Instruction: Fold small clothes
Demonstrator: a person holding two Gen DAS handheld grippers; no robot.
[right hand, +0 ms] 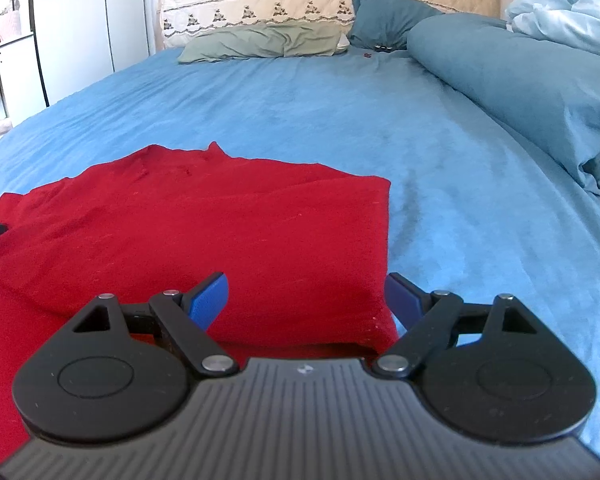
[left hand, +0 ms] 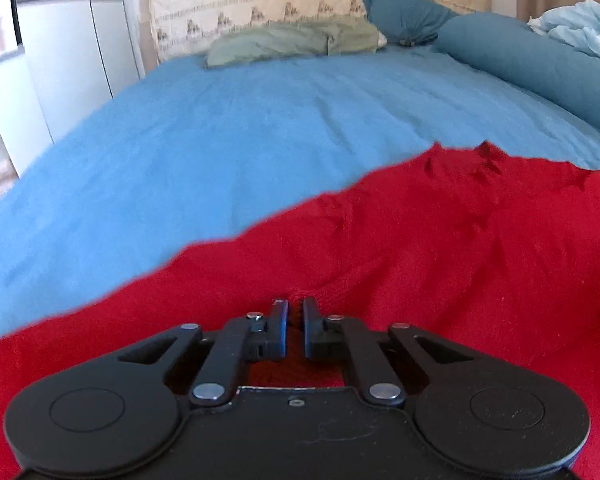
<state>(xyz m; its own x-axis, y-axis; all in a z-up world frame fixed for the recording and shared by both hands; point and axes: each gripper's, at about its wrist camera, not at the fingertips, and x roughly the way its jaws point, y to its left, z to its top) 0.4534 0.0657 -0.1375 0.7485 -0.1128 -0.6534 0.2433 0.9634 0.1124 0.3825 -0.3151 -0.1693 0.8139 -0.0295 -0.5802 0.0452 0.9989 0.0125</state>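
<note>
Pinching a small ridge of the red garment (left hand: pixel 420 248), my left gripper (left hand: pixel 295 308) has its jaws almost together. My right gripper (right hand: pixel 306 292) stands wide over the garment's near right corner. This garment lies flat on the blue bedsheet (right hand: pixel 340 112).

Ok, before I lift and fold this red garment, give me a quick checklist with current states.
1. Left gripper pinching the red knit garment: ok, jaws shut on a raised fold.
2. Right gripper gripping: not ok, jaws wide open around the garment's right edge.
3. Garment lying flat: not ok, wrinkled.
4. Blue bedsheet beyond the garment free for folding: ok.
5. Rolled teal duvet out of the way: ok.
6. Layers caught by left gripper: cannot tell.
</note>
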